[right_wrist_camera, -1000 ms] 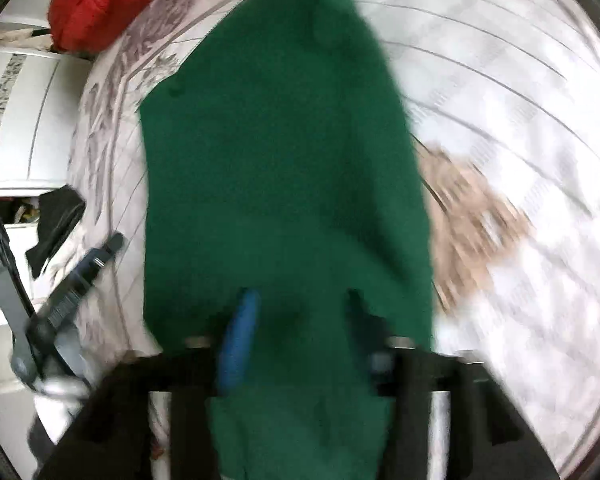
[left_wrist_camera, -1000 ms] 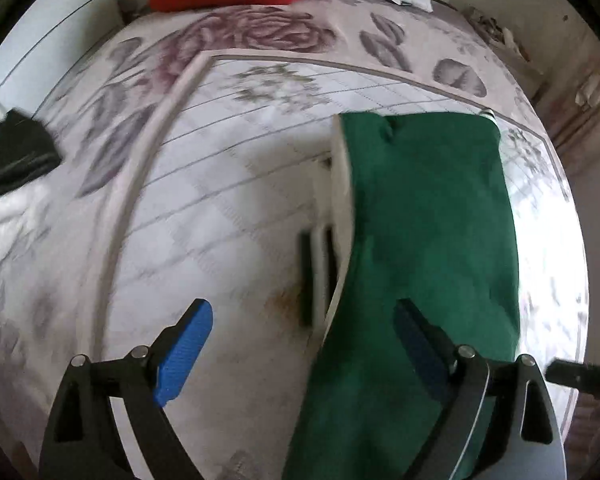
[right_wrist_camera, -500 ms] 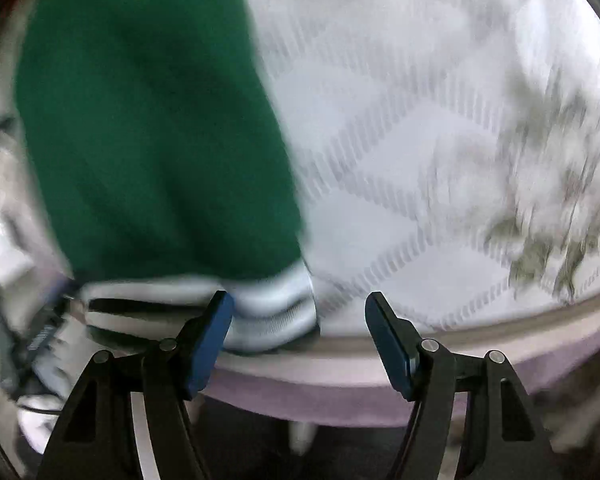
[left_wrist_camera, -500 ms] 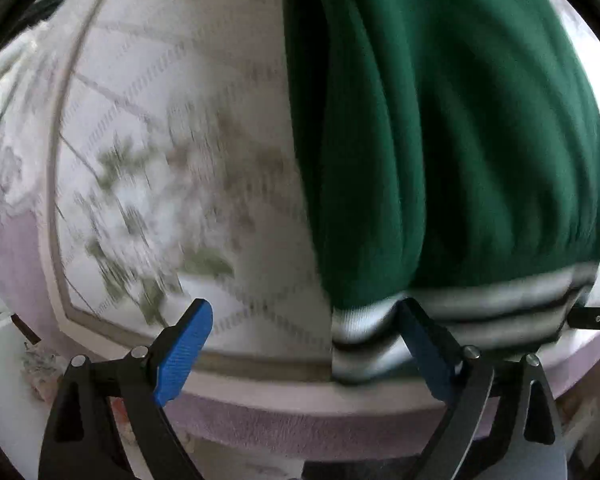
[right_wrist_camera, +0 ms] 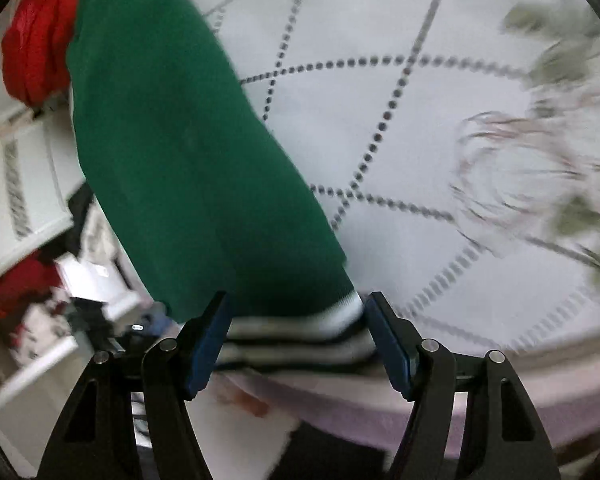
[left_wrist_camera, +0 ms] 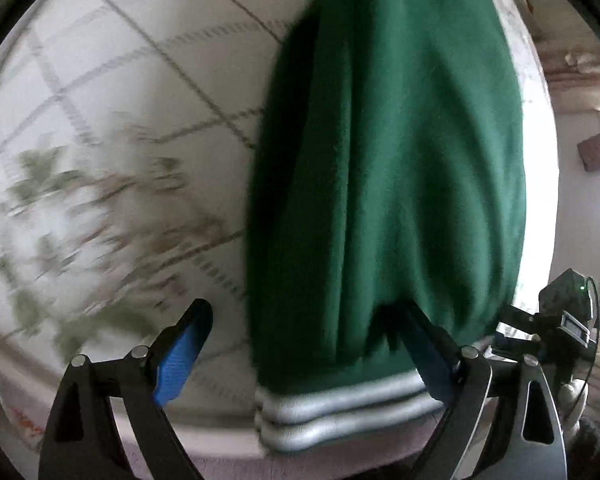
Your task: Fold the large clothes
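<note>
A dark green garment [left_wrist_camera: 388,168] lies in a long folded strip on the bed, its white-and-dark striped hem [left_wrist_camera: 340,412] at the near edge. My left gripper [left_wrist_camera: 304,356] hangs open over the hem's left corner. One blue finger [left_wrist_camera: 184,352] is off the cloth over the bedcover and the other rests against the green cloth just above the hem. In the right wrist view the garment [right_wrist_camera: 188,168] runs up to the left, and its striped hem [right_wrist_camera: 296,340] lies between the blue pads of my open right gripper [right_wrist_camera: 298,344].
The white quilted bedcover [right_wrist_camera: 400,140] with faded flowers spreads beside the garment. The bed's lilac edge [right_wrist_camera: 500,396] drops off just below the hem. Red folded cloth [right_wrist_camera: 32,60] and a white cabinet [right_wrist_camera: 20,184] stand beyond the bed. The other gripper's body [left_wrist_camera: 560,320] shows at the right.
Both grippers have dropped and swung from over the middle of the bed to the near edge. They now sit at the striped hem, both still open.
</note>
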{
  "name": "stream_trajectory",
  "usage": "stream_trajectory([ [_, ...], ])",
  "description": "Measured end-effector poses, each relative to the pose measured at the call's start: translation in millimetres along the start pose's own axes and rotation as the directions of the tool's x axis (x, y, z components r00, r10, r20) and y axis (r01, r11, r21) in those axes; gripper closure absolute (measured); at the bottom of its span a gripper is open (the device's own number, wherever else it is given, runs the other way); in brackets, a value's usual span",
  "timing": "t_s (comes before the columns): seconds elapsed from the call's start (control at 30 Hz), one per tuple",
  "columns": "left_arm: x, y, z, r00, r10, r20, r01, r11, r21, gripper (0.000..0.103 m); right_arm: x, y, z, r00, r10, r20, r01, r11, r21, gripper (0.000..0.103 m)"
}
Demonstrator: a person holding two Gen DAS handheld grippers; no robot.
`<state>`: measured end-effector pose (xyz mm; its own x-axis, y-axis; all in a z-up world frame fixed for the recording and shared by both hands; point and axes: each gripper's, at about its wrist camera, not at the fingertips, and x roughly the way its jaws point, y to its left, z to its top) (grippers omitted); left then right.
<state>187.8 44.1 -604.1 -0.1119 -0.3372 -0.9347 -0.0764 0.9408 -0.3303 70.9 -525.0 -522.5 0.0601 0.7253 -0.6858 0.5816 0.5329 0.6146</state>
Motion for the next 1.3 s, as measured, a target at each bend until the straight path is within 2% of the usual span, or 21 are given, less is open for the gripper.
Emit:
stream_trajectory([
  [0.1, 1.5, -16.1, 9.7, 0.998, 0.017, 0.066, -0.021, 0.999, 0.050, 0.009, -1.0, -4.5, 4.1, 0.998, 0.068, 0.004, -0.069, 0.998, 0.017, 0.022],
  [0.2, -0.4, -34.1, 18.7, 0.995, -0.020, 0.099, 0.011, 0.996, 0.089, 0.012, 5.5, 1.2, 5.4, 0.996, 0.088, -0.002, -0.088, 0.996, 0.014, 0.022],
  [0.3, 2.9, -51.3, 28.0, 0.992, 0.012, 0.128, -0.026, 0.993, 0.113, 0.032, 25.6, 13.3, 4.3, 0.996, 0.081, -0.022, -0.081, 0.997, -0.012, 0.022],
  [0.33, 1.3, -53.1, 28.9, 0.989, 0.028, 0.143, -0.045, 0.992, 0.117, 0.045, 48.2, 19.2, 10.2, 0.997, 0.078, -0.026, -0.079, 0.997, -0.019, 0.022],
  [0.37, -1.3, -55.2, 30.1, 0.987, 0.041, 0.153, -0.059, 0.992, 0.114, 0.053, 52.5, 25.2, 10.8, 0.997, 0.064, -0.033, -0.065, 0.997, -0.035, 0.022],
  [0.43, -2.5, -51.8, 26.6, 0.985, 0.054, 0.167, -0.071, 0.992, 0.100, 0.078, 66.5, 42.8, 15.7, 0.999, 0.041, -0.033, -0.043, 0.998, -0.056, 0.025],
  [0.47, -3.7, -48.2, 26.8, 0.984, 0.046, 0.173, -0.062, 0.994, 0.086, 0.081, 69.5, 48.8, 15.3, 0.999, 0.021, -0.033, -0.023, 0.997, -0.070, 0.029],
  [0.53, -10.1, -49.5, 26.2, 0.982, 0.036, 0.183, -0.051, 0.996, 0.074, 0.087, 71.9, 52.4, 13.7, 0.999, 0.016, -0.034, -0.018, 0.997, -0.074, 0.053],
  [0.63, -21.8, -49.8, 12.9, 0.981, 0.049, 0.190, -0.065, 0.995, 0.082, 0.090, 75.7, 51.4, 5.4, 0.992, 0.113, -0.060, -0.116, 0.992, -0.047, 0.066],
  [0.77, -23.0, -46.0, -23.4, 0.991, 0.035, 0.128, -0.048, 0.994, 0.103, 0.090, 77.0, 50.9, -24.0, 0.987, 0.098, -0.130, -0.105, 0.993, -0.048, 0.067],
  [0.8, -19.6, -40.8, -31.8, 0.995, 0.020, 0.098, -0.031, 0.994, 0.106, 0.089, 78.5, 48.2, -32.7, 0.988, 0.040, -0.150, -0.052, 0.996, -0.077, 0.064],
  [0.83, -16.9, -35.0, -38.5, 0.997, 0.005, 0.078, -0.012, 0.995, 0.098, 0.083, 81.3, 45.2, -36.7, 0.988, -0.019, -0.156, 0.004, 0.996, -0.094, 0.051],
  [0.87, -12.5, -26.3, -39.2, 0.998, -0.014, 0.060, 0.009, 0.997, 0.075, 0.078, 83.3, 39.1, -38.9, 0.986, -0.075, -0.150, 0.060, 0.993, -0.102, 0.044],
  [0.9, -4.5, -18.6, -40.1, 0.999, -0.037, 0.036, 0.036, 0.999, 0.040, 0.066, 83.1, 32.8, -39.2, 0.988, -0.074, -0.137, 0.061, 0.993, -0.098, 0.040],
  [0.93, 3.5, -12.5, -37.5, 0.997, -0.068, 0.019, 0.068, 0.998, 0.012, 0.056, 83.5, 24.0, -37.9, 0.991, -0.018, -0.129, 0.009, 0.997, -0.072, 0.039],
  [1.03, 14.5, -10.4, -29.7, 0.991, -0.127, 0.043, 0.129, 0.991, -0.043, 0.052, 95.3, 17.7, -29.9, 0.989, 0.061, -0.137, -0.065, 0.998, -0.026, 0.036],
  [1.1, 14.5, -18.9, -27.2, 0.990, -0.123, 0.068, 0.125, 0.992, -0.029, 0.051, 110.2, 24.5, -23.3, 0.979, 0.119, -0.166, -0.123, 0.992, -0.015, 0.032],
  [1.2, 15.2, -46.1, -18.0, 0.991, -0.098, 0.086, 0.097, 0.995, 0.007, 0.052, 120.5, 37.9, -23.5, 0.971, 0.092, -0.220, -0.112, 0.991, -0.076, 0.031],
  [1.23, 16.2, -54.6, -14.4, 0.991, -0.092, 0.092, 0.092, 0.996, 0.003, 0.066, 121.0, 36.5, -26.4, 0.971, 0.086, -0.224, -0.108, 0.990, -0.088, 0.036],
  [1.27, 15.6, -61.5, -12.4, 0.993, -0.076, 0.093, 0.076, 0.997, 0.001, 0.074, 125.3, 43.2, -30.3, 0.971, 0.063, -0.232, -0.091, 0.990, -0.112, 0.049],
  [1.3, 12.9, -66.6, -11.6, 0.993, -0.067, 0.100, 0.067, 0.998, 0.004, 0.085, 129.7, 48.5, -31.8, 0.970, 0.085, -0.229, -0.110, 0.989, -0.098, 0.075],
])
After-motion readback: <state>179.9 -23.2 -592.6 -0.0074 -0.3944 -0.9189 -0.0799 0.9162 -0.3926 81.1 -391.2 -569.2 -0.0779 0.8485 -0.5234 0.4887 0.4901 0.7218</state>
